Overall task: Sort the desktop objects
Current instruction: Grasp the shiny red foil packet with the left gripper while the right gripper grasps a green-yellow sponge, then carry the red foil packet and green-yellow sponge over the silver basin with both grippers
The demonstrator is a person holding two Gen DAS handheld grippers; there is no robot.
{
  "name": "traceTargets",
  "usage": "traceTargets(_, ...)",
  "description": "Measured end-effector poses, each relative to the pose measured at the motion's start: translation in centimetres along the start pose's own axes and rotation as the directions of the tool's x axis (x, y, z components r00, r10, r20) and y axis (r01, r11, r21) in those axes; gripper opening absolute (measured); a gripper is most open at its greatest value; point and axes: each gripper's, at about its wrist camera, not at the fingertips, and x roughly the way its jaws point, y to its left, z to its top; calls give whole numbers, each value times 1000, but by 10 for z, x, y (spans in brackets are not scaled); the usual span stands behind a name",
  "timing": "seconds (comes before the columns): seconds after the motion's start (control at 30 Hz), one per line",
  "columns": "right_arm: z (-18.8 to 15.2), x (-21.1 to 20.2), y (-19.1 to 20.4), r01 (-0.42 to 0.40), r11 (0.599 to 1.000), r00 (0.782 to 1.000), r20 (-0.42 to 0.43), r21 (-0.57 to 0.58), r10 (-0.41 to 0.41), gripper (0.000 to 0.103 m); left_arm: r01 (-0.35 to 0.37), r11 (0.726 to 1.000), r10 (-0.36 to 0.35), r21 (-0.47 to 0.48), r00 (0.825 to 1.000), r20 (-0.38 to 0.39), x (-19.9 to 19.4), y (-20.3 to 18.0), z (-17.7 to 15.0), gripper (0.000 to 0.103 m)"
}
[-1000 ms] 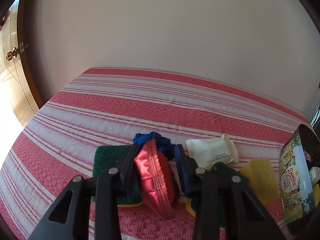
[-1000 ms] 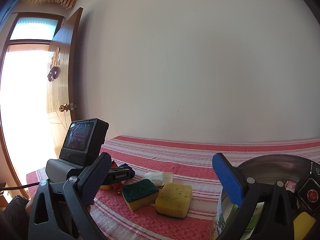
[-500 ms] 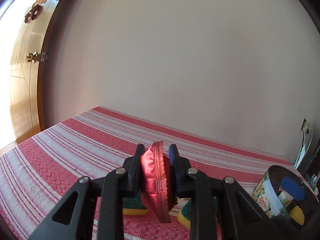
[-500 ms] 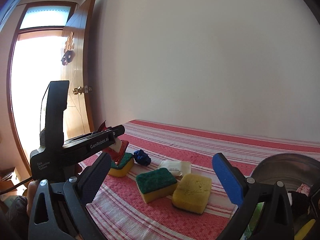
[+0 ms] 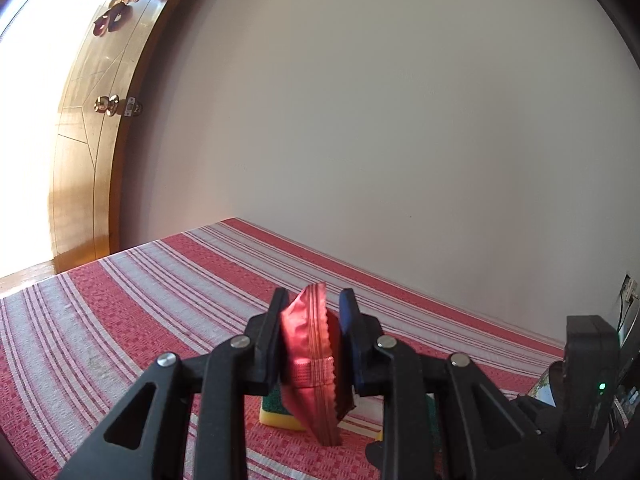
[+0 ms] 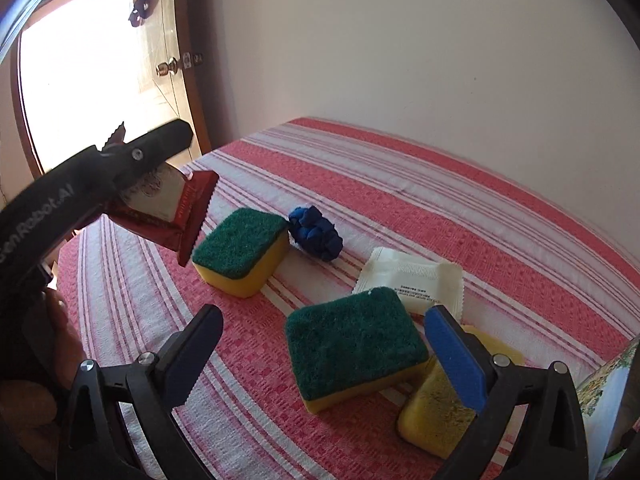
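From my seat the tablecloth is red and white stripes, the packet shiny red foil, two sponges dark green over yellow, a third one plain yellow, the scrunchie deep blue, the sachet white, the door golden wood.

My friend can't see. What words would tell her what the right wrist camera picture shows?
Open right tongs hover over a green-topped yellow sponge on a red striped cloth. Another sponge, a blue scrunchie and a white packet lie beyond, while the left tongs hold a red packet in the air.
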Motion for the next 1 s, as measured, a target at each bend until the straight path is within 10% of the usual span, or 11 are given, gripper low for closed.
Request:
traceTargets(0.17,-1,6,-17,1,996,999,-32,90,2,71,-51,998,50,36,999,17,-4,-8,-1,25)
traceTargets(0.37,-11,-29,-24,-33,991,991,137,128,16,69,-78,993,74,90,996,42,-6,-14,-2,25)
traceTargets(0.73,-44,-131,-2,178,976,791,572,121,-216,70,-106,988,100,110,993,58,-15,-23,-6,25)
traceTargets(1.0,-51,-136,9,253,965,772,587,71,-245,70,-111,976,105,189,994,42,-18,-43,-13,25)
